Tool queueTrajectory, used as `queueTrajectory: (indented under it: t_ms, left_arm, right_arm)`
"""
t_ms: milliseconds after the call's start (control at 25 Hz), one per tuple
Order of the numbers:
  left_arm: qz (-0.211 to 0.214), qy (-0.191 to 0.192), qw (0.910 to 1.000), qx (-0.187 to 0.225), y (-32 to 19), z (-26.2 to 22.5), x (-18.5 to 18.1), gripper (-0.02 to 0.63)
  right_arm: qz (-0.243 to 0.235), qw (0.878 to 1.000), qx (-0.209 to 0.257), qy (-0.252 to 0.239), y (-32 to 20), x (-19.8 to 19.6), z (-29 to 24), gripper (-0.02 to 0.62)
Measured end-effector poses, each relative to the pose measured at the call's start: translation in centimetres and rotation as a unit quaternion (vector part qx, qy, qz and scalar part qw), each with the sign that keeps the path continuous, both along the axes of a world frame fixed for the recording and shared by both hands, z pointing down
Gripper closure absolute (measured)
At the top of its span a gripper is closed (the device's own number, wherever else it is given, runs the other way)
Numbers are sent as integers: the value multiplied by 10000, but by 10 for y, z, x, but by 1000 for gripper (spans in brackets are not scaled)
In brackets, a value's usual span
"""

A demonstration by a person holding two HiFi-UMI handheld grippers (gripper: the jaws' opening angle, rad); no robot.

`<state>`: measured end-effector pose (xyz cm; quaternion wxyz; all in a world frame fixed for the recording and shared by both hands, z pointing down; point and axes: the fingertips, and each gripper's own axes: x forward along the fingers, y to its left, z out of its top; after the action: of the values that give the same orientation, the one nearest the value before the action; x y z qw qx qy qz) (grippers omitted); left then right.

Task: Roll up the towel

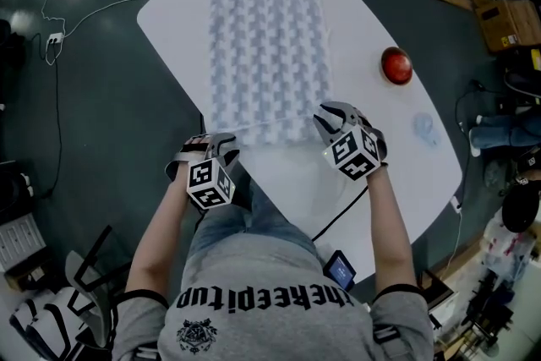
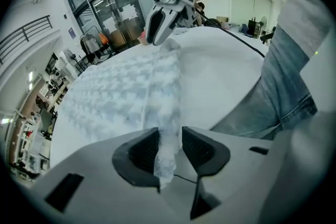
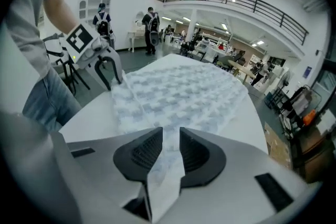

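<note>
A pale blue-and-white checked towel point(image 1: 266, 38) lies flat and lengthwise on the white table point(image 1: 372, 182), its near edge turned up into a small fold. My left gripper point(image 1: 221, 150) is at the fold's left end and my right gripper point(image 1: 331, 118) at its right end. In the left gripper view, the towel's edge point(image 2: 168, 128) stands between the left gripper's point(image 2: 169, 147) parted jaws, loosely. In the right gripper view, the towel point(image 3: 178, 92) runs between the right gripper's point(image 3: 170, 149) jaws, which are slightly apart.
A red round object point(image 1: 396, 65) sits on the table to the right of the towel, with a small bluish thing point(image 1: 423, 128) nearer the edge. A black cable point(image 1: 338, 216) crosses the table's near corner. Cardboard boxes point(image 1: 507, 21) lie on the dark floor.
</note>
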<state>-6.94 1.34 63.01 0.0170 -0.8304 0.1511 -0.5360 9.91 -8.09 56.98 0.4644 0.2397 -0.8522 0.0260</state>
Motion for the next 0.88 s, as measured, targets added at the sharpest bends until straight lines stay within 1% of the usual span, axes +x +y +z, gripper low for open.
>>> queueTrajectory:
  t_ms: [80,120,160,200,240,280,320,360,440,520,560,600,640,760,880]
  left_arm:
    - [-39,37,9999,-105,0,1,-1,462]
    - [-63,51,9998,-158,0,1,-2,463]
    - [-88,55,9998,-192,-1,1,-2,463]
    - [-121,45,9997,-184,-3,1,-2,463]
    - [-163,16,9998,-136,-6,0,-3,482]
    - [-197,-23,9998,-82,-9,0,-4,522]
    - [-214,-60,9997,-57,-11,0,-4,523]
    - [-217,-92,9997,-61,-12,1,-4,525]
    - [-199,-158,9997,-74,-13,2,-4,534]
    - [-179,-200,9996,-100,-14,2,-4,554]
    - [-188,-201,9995,-143,-14,2,-4,561]
    - [-205,-192,9994,-205,-14,2,-3,569]
    - [-216,-182,9992,-276,-13,1,-3,574]
    - [-146,-152,9986,-489,-4,-1,-4,578]
    - [33,-132,9973,-717,14,-5,-4,583]
  right_arm:
    - [-55,9996,6,-266,6,2,-18,515]
    - [-205,9993,-41,-306,16,0,-21,514]
    - [-430,9987,-111,-233,29,-2,-18,509]
    - [-703,9973,-187,-47,43,-2,-9,504]
    - [-975,9947,-251,212,56,-2,3,492]
    - [-1196,9912,-288,488,66,0,17,480]
    - [-1336,9879,-288,735,71,3,31,471]
    - [-1385,9856,-251,938,72,6,42,465]
    - [-1285,9840,-141,1224,62,14,56,465]
    - [-1177,9839,-134,1339,53,20,59,470]
    - [-1172,9839,-176,1335,51,21,58,498]
    - [-1191,9838,-224,1319,52,21,57,551]
    - [-1225,9835,-273,1304,54,22,56,566]
    - [-1330,9822,-416,1263,68,22,53,572]
    - [-1389,9812,-618,1188,87,23,48,574]
